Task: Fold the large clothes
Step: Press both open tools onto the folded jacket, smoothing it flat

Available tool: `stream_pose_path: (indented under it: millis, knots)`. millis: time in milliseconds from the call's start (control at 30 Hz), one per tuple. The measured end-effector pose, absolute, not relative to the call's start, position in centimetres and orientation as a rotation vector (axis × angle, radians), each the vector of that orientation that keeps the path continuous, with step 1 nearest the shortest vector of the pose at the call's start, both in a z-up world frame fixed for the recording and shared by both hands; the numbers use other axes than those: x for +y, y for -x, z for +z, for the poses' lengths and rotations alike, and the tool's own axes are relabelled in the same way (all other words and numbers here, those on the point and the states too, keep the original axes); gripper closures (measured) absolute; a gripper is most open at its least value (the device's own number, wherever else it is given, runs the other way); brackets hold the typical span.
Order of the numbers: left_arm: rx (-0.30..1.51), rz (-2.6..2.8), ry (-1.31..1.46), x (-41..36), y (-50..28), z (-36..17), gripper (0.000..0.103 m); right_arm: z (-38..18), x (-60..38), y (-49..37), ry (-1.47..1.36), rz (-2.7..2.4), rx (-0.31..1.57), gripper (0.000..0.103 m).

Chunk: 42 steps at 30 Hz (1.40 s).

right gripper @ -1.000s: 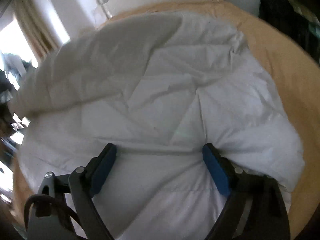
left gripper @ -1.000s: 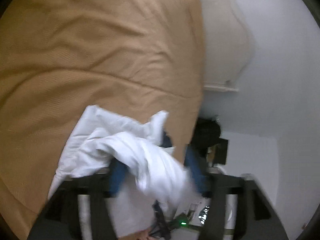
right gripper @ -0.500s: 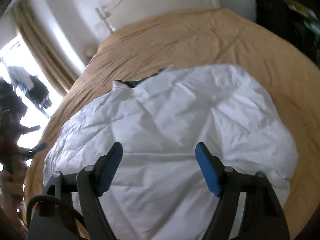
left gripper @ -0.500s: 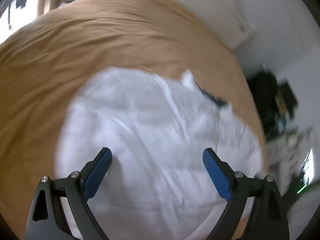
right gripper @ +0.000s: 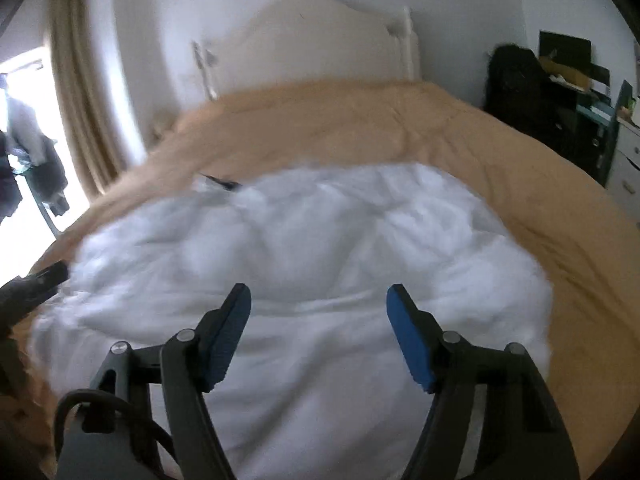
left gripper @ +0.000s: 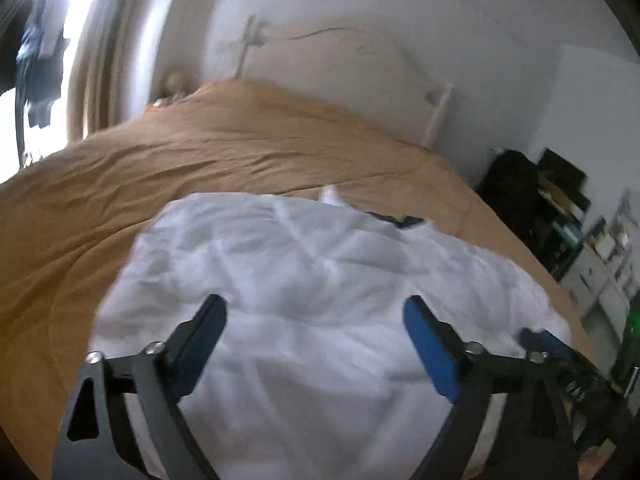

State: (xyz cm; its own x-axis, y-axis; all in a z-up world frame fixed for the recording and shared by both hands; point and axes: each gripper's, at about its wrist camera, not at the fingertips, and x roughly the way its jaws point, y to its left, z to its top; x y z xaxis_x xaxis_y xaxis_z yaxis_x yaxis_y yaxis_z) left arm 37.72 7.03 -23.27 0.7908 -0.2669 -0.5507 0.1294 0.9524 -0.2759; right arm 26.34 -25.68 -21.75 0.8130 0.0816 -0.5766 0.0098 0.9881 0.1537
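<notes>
A white puffy quilted garment (left gripper: 304, 272) lies bundled on the tan bedspread (left gripper: 224, 152), a dark lining showing at its far edge (left gripper: 396, 218). My left gripper (left gripper: 314, 308) is open and empty, raised above the garment's near side. My right gripper (right gripper: 318, 296) is open and empty above the same garment (right gripper: 320, 240). The right gripper's fingertips (left gripper: 544, 340) show at the right edge of the left wrist view; the left gripper shows at the left edge of the right wrist view (right gripper: 36, 280).
A cream headboard (right gripper: 320, 40) stands against the white wall behind the bed. A curtain and bright window (right gripper: 76, 92) are to the left. Dark bags and cluttered shelves (right gripper: 560, 80) stand to the right of the bed.
The left gripper let go of the white garment and opened. Both grippers lifted and pulled back, tilting up so the headboard and wall come into view. The garment now lies bundled on the bed.
</notes>
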Motion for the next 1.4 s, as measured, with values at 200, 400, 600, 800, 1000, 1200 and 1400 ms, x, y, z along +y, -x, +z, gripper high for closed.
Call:
stream_pose_path:
  millis: [200,400,600,800,1000,1200,1400]
  knots:
    - [0.699,-0.189,0.013,3.7,-38.5,-29.5,0.0,-27.1,-20.8,-27.0,0.112,0.022,0.653,0.018]
    - [0.736,-0.079,0.012,8.5,-40.2,-29.2,0.0,-27.5,-25.9,-27.0,0.081,-0.037,0.669,0.018]
    - [0.833,0.075,0.209,16.0,-42.0,-29.4,0.005,-27.4,-30.6,-27.3,-0.017,-0.122,0.705,0.019]
    - [0.624,-0.062,0.207,11.6,-40.8,-22.3,0.002,-21.6,-25.8,-27.7,-0.066,-0.009,0.613,0.02]
    - [0.826,-0.102,0.039,5.9,-46.3,-27.6,0.0,-24.9,-22.2,-33.1,0.062,-0.01,0.771,0.02]
    - [0.822,-0.058,0.03,9.8,-47.2,-28.9,0.0,-26.0,-29.0,-32.8,0.051,-0.104,0.77,0.02]
    - [0.847,-0.014,0.098,10.2,-47.0,-26.4,0.011,-26.5,-33.0,-33.2,-0.13,-0.181,0.849,0.019]
